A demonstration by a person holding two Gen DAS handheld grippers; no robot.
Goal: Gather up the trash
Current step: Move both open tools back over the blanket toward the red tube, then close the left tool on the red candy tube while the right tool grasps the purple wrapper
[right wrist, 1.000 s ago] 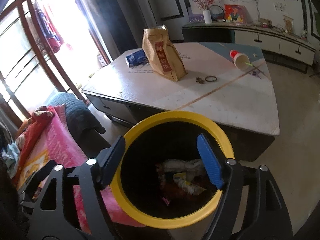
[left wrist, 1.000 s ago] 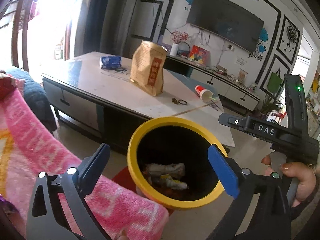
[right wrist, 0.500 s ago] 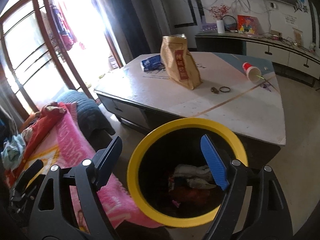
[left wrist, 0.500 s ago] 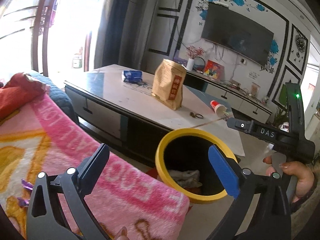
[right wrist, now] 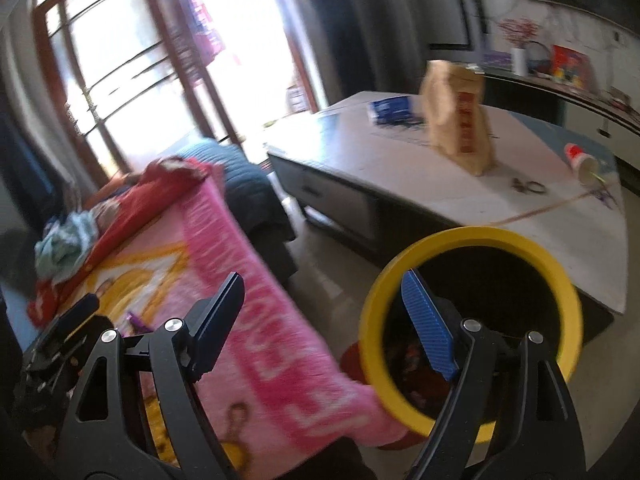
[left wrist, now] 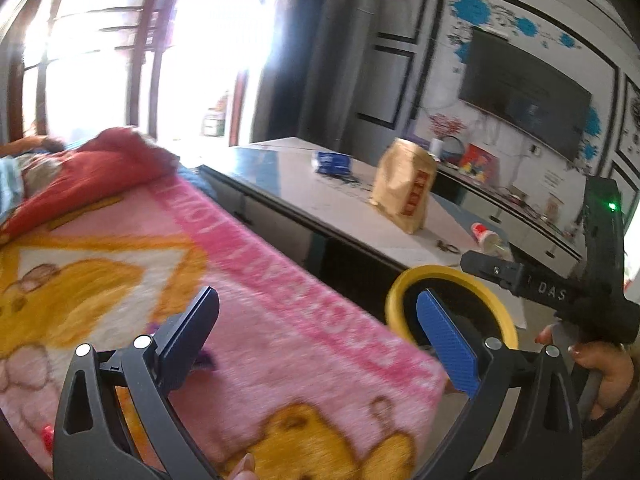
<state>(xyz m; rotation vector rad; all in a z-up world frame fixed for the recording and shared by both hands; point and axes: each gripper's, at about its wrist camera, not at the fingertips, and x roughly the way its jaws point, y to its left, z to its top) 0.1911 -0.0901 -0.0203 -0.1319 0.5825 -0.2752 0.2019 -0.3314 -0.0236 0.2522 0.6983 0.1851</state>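
A yellow-rimmed black trash bin (left wrist: 404, 289) stands on the floor beside the sofa; it also shows in the right wrist view (right wrist: 472, 240) with trash dimly seen inside. My left gripper (left wrist: 318, 330) is open and empty over the pink blanket (left wrist: 280, 300). My right gripper (right wrist: 322, 312) is open and empty, its blue pad over the bin's left rim. A small purple scrap (right wrist: 138, 321) lies on the blanket. On the coffee table (left wrist: 348, 208) are a brown paper bag (left wrist: 404, 186), a blue wrapper (left wrist: 332, 162) and a tipped red-and-white cup (left wrist: 486, 236).
The pink blanket (right wrist: 248, 280) covers the sofa, with red and blue cloth (right wrist: 132, 200) piled at its far end. A TV cabinet (left wrist: 520, 208) runs along the back wall. A bright window (right wrist: 160, 60) is at left. Small rings (right wrist: 528, 186) lie on the table.
Both grippers have swung left, away from above the bin and toward the blanket. The bin has shifted to the right in both views. Both stay open.
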